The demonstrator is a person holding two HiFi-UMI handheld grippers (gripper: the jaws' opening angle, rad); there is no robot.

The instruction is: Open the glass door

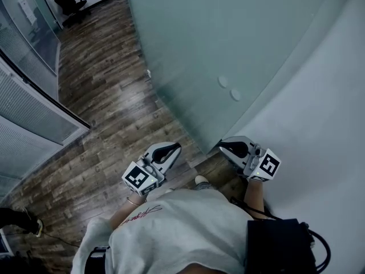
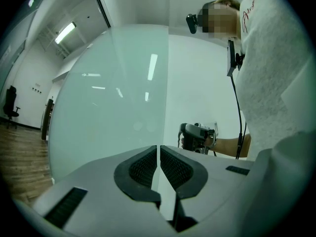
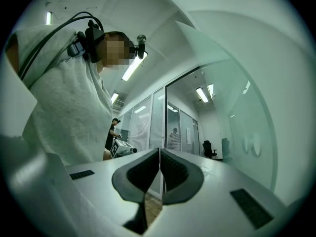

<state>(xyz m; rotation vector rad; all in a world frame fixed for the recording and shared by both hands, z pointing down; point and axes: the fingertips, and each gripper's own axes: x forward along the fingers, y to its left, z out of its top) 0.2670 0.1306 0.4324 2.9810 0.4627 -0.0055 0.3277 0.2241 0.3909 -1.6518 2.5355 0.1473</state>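
Note:
The frosted glass door stands at an angle off the white wall, with two round fittings on its face. In the head view my right gripper is shut and empty, its tip close to the door's free edge; whether it touches is unclear. My left gripper, also shut and empty, hangs over the wooden floor left of that edge. The left gripper view shows shut jaws facing the door's edge, with the right gripper beyond. In the right gripper view, the shut jaws point along the door.
Wooden floor runs left and ahead. Glass partitions with blinds line the left side. An office chair stands at the far end. Another person stands by the partitions in the right gripper view. My own feet are by the door edge.

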